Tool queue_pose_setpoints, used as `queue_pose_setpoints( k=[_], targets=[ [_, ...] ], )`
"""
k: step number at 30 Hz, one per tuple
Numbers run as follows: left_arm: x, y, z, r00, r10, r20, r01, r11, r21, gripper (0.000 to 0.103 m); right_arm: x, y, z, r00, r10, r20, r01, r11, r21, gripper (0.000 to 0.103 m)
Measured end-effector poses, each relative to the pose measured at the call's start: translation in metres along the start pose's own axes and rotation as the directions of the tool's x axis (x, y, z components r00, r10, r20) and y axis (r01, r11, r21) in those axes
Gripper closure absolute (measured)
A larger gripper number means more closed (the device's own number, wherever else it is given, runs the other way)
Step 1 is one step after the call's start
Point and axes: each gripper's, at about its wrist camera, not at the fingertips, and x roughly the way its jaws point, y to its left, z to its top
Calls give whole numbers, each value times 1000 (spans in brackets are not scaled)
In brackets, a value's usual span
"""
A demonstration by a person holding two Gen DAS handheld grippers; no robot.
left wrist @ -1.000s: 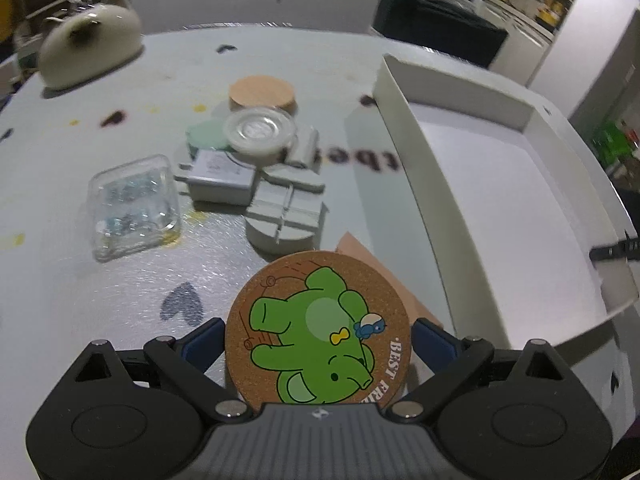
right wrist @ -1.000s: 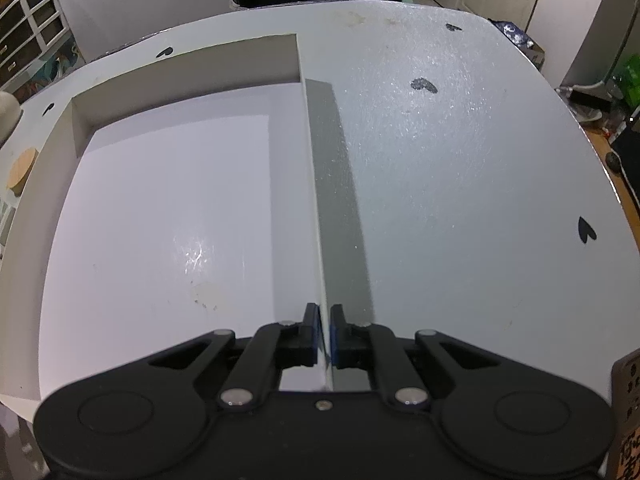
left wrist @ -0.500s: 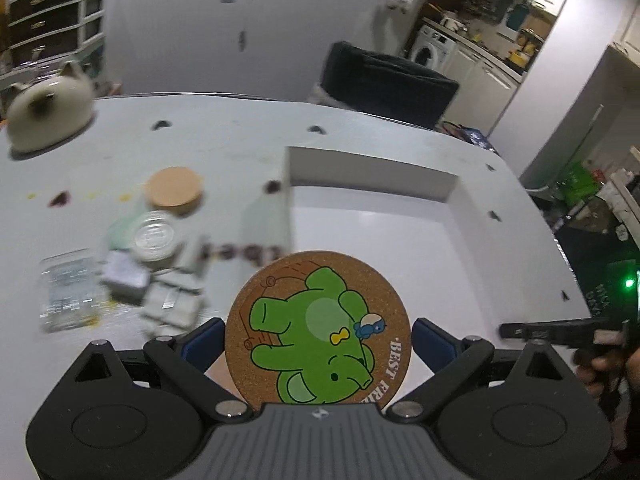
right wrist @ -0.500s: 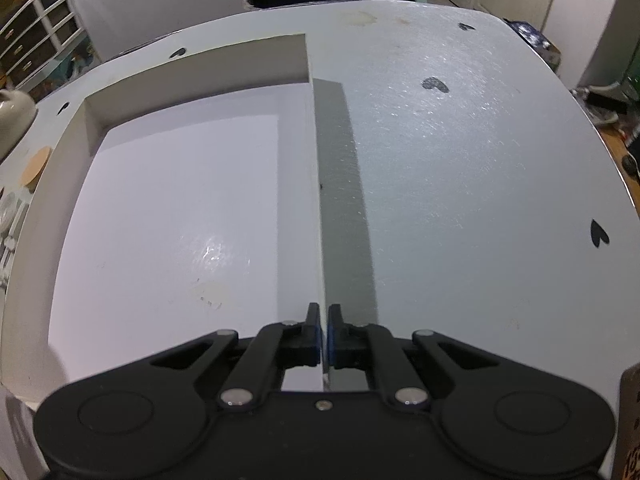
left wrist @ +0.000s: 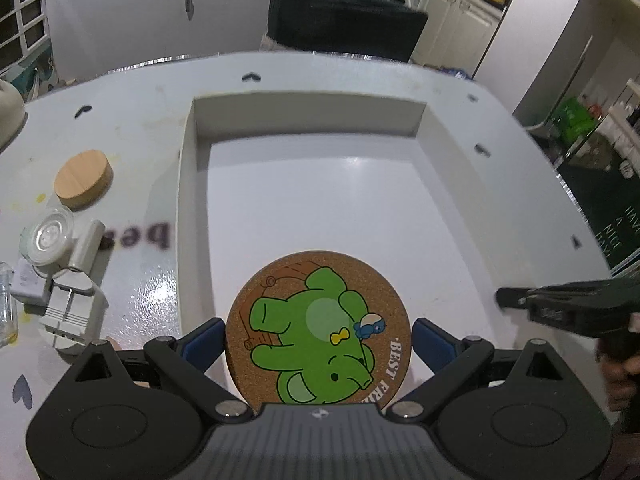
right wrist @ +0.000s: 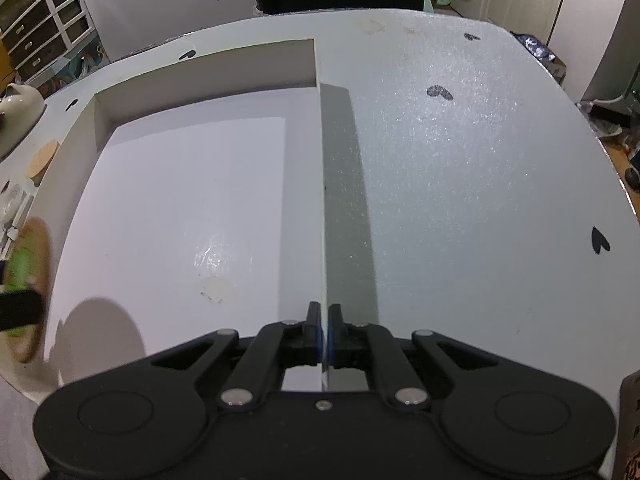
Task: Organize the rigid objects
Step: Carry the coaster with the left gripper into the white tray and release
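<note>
My left gripper (left wrist: 318, 334) is shut on a round cork coaster (left wrist: 318, 330) printed with a green elephant, and holds it above the near end of a shallow white box (left wrist: 320, 200). The coaster also shows at the left edge of the right wrist view (right wrist: 28, 288). My right gripper (right wrist: 324, 322) is shut on the right wall of the box (right wrist: 321, 200); it shows at the right in the left wrist view (left wrist: 560, 304). The box is empty inside.
Left of the box on the white table lie a wooden lid (left wrist: 83, 179), a clear round lid (left wrist: 50, 236), a white charger (left wrist: 26, 284) and a grey holder (left wrist: 74, 312). A cream teapot (right wrist: 18, 110) stands at the far left. A dark chair (left wrist: 344, 20) is behind the table.
My left gripper has carried the coaster right, from beside the loose objects to over the box's near end. My right gripper has kept its grip on the box wall.
</note>
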Motion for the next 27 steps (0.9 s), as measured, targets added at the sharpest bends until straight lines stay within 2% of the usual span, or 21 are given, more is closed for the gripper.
queue_pose_setpoints(
  k=[5, 10, 20, 27],
  targets=[
    [13, 0, 0, 999, 24, -25, -23, 999, 39, 5, 1, 1, 1, 1000, -6, 6, 6, 1000, 4, 100],
    [18, 0, 0, 999, 16, -31, -14, 998, 58, 2, 1, 0, -2, 1000, -6, 13, 6, 1000, 15, 100],
    [6, 2, -5, 1000, -18, -2, 19, 998, 58, 0, 1, 1, -1, 1000, -14, 4, 14, 1000, 23, 100],
    [-17, 1, -12, 996, -55, 66, 52, 998, 48, 0, 2, 2, 1, 1000, -11, 1, 11, 1000, 15, 100]
  ],
)
